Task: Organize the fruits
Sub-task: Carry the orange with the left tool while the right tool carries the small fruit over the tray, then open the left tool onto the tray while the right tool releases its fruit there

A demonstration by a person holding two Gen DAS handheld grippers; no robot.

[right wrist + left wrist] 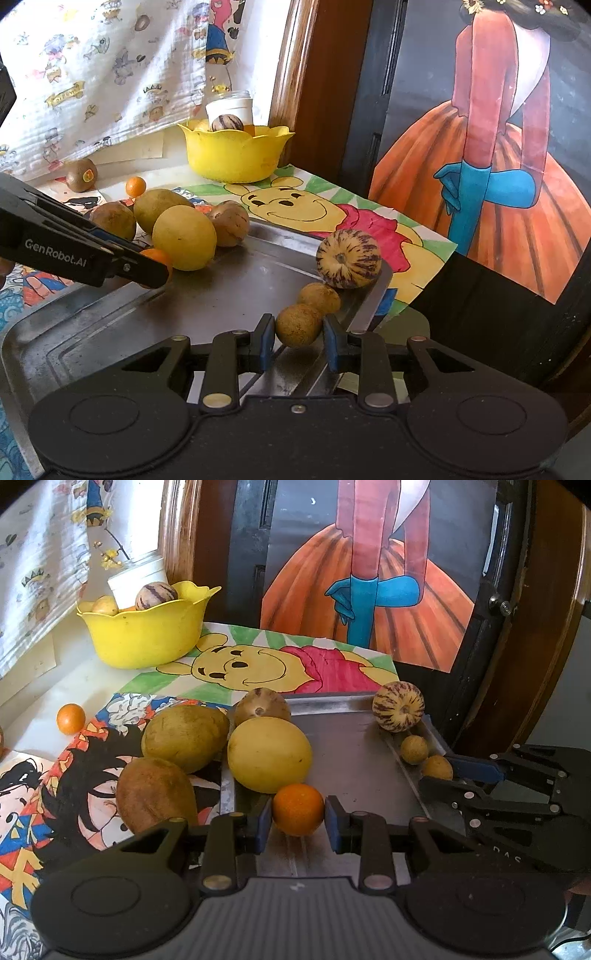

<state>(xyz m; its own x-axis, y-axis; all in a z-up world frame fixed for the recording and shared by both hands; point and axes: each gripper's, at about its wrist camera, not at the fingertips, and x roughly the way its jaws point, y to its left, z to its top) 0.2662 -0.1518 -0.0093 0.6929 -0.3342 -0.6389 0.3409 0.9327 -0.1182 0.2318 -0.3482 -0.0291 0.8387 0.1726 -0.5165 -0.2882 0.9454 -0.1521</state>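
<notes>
My left gripper (298,818) is shut on a small orange (298,806), held low at the near left of the metal tray (354,746). In the right wrist view this orange (159,256) shows behind the left fingers (147,271). My right gripper (299,334) is shut on a small round brown fruit (298,323) by the tray's right rim. A second small brown fruit (319,297) and a striped melon-like fruit (349,258) lie just beyond it. A large yellow fruit (269,753) rests at the tray's left edge.
Several brown-green fruits (184,736) lie on cartoon drawings left of the tray. A loose small orange (70,719) and a kiwi (82,175) sit farther left. A yellow bowl (147,631) with fruit and a white cup stands at the back. A painted panel rises behind.
</notes>
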